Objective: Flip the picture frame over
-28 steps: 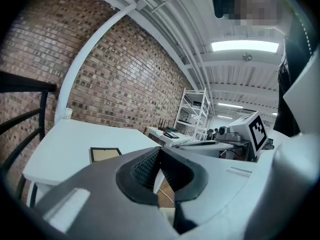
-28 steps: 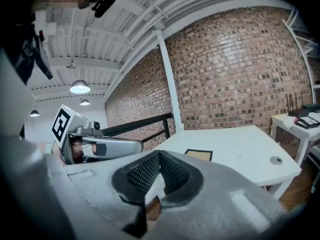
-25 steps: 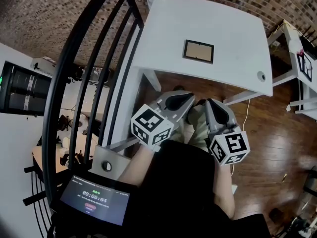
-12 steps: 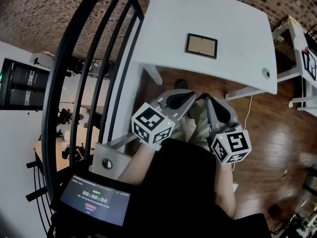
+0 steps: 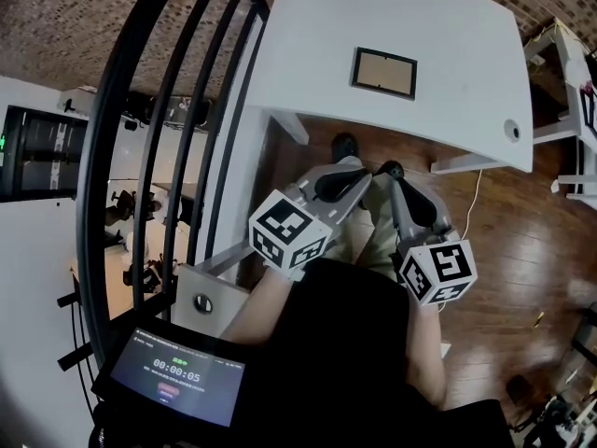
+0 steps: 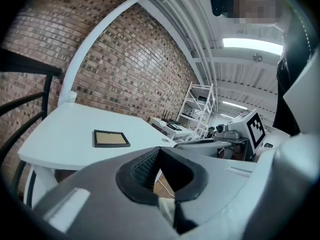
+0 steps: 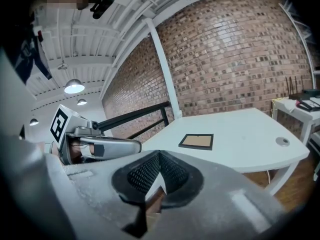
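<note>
Not started: frame (image 5: 383, 72) untouched, flat on table (image 5: 308, 63), perhaps back-side up. Left gripper (image 5: 357, 170) and right gripper (image 5: 393, 172) closed, empty, well apart from it.

- White table (image 5: 448, 35): one picture frame (image 5: 383, 72) lying flat near its front edge, dark border, brown panel up.
- Round cable hole (image 5: 512, 130) at the table's right corner.
- Left gripper (image 5: 360, 170) and right gripper (image 5: 395, 174): side by side over the wood floor (image 5: 508, 241), short of the table and well apart from the frame.
- Black railing (image 5: 163, 119): at left.
- Timer screen (image 5: 177, 386): bottom left.
</note>
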`<action>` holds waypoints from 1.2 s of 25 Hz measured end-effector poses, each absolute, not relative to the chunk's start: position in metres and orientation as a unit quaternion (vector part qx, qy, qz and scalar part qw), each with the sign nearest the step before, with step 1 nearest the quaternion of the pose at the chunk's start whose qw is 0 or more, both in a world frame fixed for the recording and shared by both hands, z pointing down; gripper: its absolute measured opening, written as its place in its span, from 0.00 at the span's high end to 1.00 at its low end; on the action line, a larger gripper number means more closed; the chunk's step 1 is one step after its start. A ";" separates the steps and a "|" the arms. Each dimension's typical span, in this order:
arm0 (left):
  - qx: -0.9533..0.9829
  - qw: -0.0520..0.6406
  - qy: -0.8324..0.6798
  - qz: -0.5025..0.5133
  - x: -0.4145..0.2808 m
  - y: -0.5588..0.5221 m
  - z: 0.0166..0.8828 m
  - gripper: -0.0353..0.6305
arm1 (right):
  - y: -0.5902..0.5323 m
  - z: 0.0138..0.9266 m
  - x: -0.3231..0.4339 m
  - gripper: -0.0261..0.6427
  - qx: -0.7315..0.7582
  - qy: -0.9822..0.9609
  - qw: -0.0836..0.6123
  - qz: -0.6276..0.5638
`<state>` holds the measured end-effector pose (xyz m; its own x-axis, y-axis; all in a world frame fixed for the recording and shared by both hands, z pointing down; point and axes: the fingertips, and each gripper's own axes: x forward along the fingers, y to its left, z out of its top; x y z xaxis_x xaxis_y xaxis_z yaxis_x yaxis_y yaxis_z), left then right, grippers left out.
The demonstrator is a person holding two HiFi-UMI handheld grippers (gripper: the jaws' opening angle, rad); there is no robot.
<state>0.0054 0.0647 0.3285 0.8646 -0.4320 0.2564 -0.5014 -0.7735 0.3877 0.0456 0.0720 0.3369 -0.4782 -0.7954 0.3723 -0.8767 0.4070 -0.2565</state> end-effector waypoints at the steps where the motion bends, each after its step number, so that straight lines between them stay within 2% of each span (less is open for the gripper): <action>1: 0.938 0.229 -0.248 0.078 0.006 0.064 0.331 0.92 | 0.071 0.338 0.045 0.97 0.501 -0.833 0.097 0.215; 30: 0.923 0.283 -0.234 0.116 0.016 0.059 0.396 0.92 | 0.057 0.404 0.058 0.97 0.499 -0.811 0.117 0.281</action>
<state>0.0161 0.0586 0.3965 0.8634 -0.3660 0.3472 -0.4977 -0.7305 0.4675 0.0577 0.0570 0.4041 -0.4745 -0.7446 0.4695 -0.8755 0.3440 -0.3393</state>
